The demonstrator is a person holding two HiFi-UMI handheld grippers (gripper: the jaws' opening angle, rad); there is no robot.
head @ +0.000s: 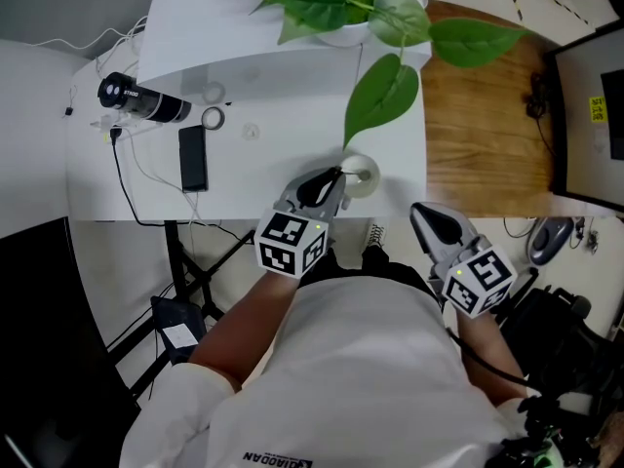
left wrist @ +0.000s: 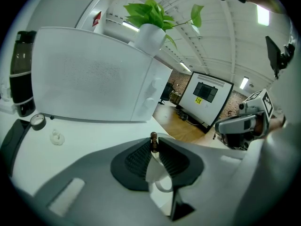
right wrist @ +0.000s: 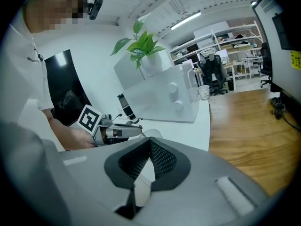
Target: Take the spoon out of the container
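Head view: one white container on the table, near its edge. The left gripper reaches it from 7 o'clock. The right gripper is at 4 o'clock of the container, apart from it. One black phone at 9 o'clock, one tape roll at 10. One yellow label at 2 o'clock, print too small to read

Left gripper view: jaw tips pinch one brown spoon by its handle, which rises out of the container

Right gripper view: jaws pressed together, nothing between. One marker cube at 9 o'clock
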